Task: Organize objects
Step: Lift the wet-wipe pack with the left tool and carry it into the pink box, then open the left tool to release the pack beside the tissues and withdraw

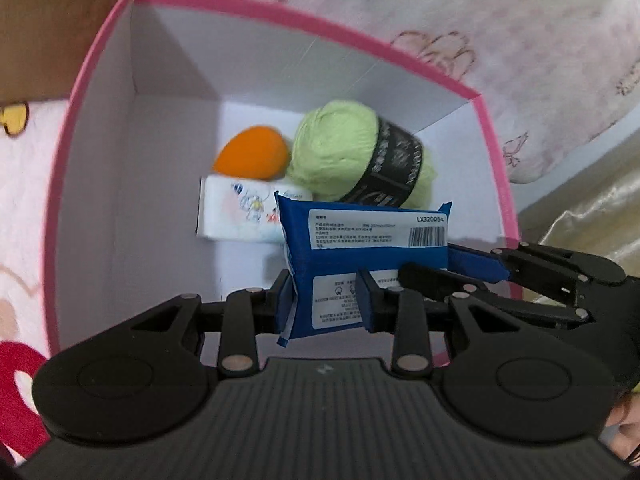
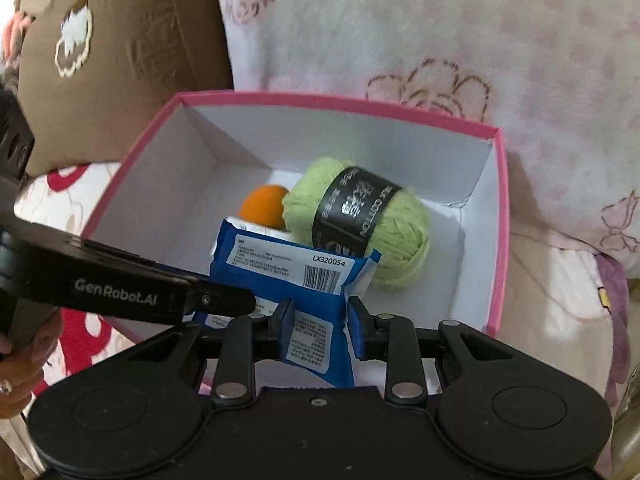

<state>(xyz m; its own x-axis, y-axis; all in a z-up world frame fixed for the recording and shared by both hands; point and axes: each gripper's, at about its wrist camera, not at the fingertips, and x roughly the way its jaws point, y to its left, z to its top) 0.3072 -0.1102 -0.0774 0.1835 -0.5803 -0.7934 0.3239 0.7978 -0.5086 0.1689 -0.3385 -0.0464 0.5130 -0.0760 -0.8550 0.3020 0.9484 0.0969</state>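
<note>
A blue wipes packet (image 1: 360, 240) with a white barcode label hangs over the open pink box (image 1: 320, 27), which is white inside. My left gripper (image 1: 326, 305) is shut on the packet's lower end. My right gripper (image 1: 434, 265) comes in from the right and grips the same packet. In the right wrist view my right gripper (image 2: 322, 322) pinches the packet (image 2: 288, 268) between its blue pads, and the left gripper (image 2: 236, 302) reaches in from the left. The packet is just inside the near rim of the box (image 2: 340, 102).
In the box lie a green yarn ball (image 1: 340, 148) with a black band, an orange egg-shaped sponge (image 1: 252, 156) and a white tissue pack (image 1: 240, 212). The box sits on a pink flowered blanket (image 2: 400, 32). A brown cushion (image 2: 120, 60) stands behind it. A hand (image 2: 24, 356) shows at the left.
</note>
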